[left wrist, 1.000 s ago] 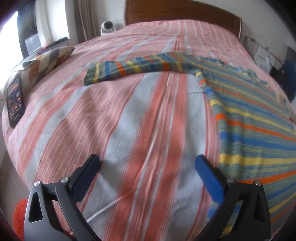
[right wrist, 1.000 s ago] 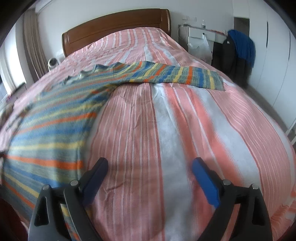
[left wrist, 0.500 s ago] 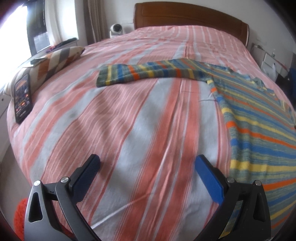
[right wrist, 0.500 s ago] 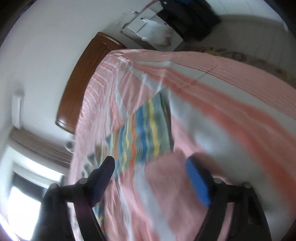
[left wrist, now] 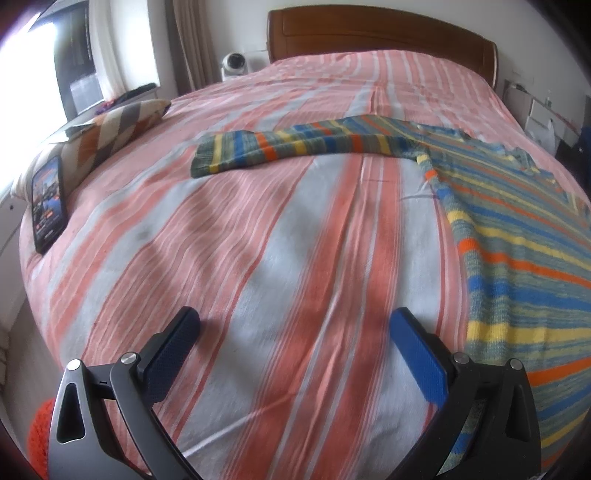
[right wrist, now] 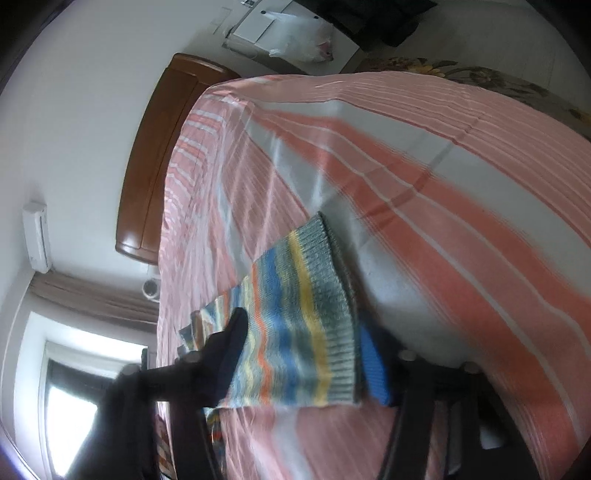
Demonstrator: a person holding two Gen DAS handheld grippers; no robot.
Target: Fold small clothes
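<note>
A striped knit sweater in blue, yellow, orange and grey lies flat on the bed, one sleeve stretched out to the left. My left gripper is open and empty, low over the bedspread near the bed's near edge, left of the sweater's body. In the right wrist view the camera is rolled sideways, and the other sleeve's ribbed cuff lies between the open fingers of my right gripper. The jaws stand wide on either side of the cuff, not closed on it.
The bed has a pink, orange and white striped cover and a wooden headboard. A phone and a chevron pillow lie at the left edge. A small white device stands by the headboard. A white cabinet with a plastic bag is beyond the bed.
My right gripper swung forward to the far sleeve and rolled sideways, so the cuff now sits between its fingers. My left gripper drifted slightly back and left, still open.
</note>
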